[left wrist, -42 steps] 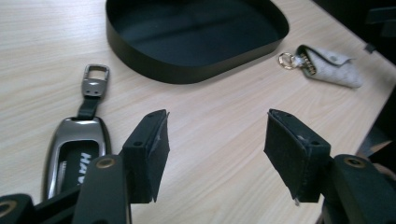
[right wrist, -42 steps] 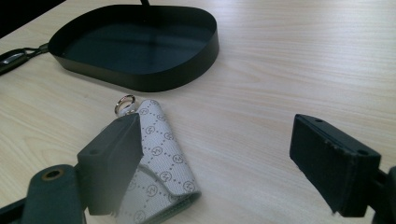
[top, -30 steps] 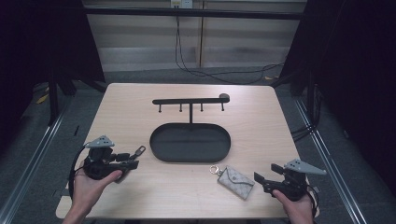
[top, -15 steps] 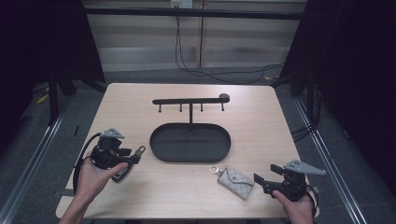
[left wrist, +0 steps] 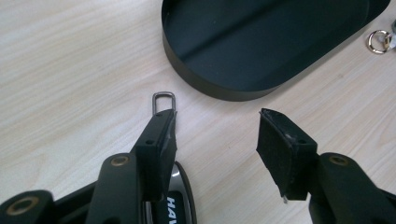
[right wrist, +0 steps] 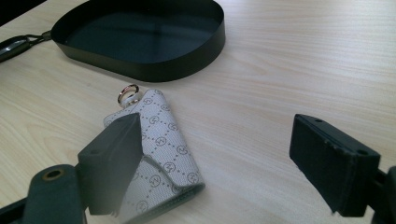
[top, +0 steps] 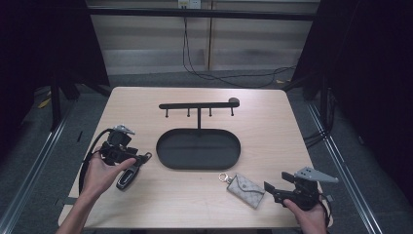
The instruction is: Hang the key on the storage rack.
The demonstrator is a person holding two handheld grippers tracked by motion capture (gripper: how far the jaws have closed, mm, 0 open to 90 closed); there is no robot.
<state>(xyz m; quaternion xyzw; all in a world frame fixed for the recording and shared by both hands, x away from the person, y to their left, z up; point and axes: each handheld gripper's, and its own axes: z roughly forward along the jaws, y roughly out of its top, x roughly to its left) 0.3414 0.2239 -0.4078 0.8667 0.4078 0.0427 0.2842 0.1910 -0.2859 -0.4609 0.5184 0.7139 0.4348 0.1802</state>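
At lower left of the high view, the left gripper (top: 139,158) hovers with jaws apart over the car key (top: 126,178), apparently aligning to grasp it. At lower right, the right gripper (top: 268,187) waits released beside the key pouch (top: 246,189), near the tray (top: 198,165).

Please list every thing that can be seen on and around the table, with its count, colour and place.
table: one, light wood, centre of the high view.
tray: one, black, oval, empty, middle of the table.
hook rack: one, black, rising behind the tray.
car key: one, black with a metal loop, left of the tray, under the left tongs.
key pouch: one, grey patterned with a metal ring, right of the tray's near edge, in front of the right tongs.
cables: dark, on the floor beyond the table.
left tongs: black, open over the car key.
right tongs: black, open, next to the pouch.
hands: two, near edge.
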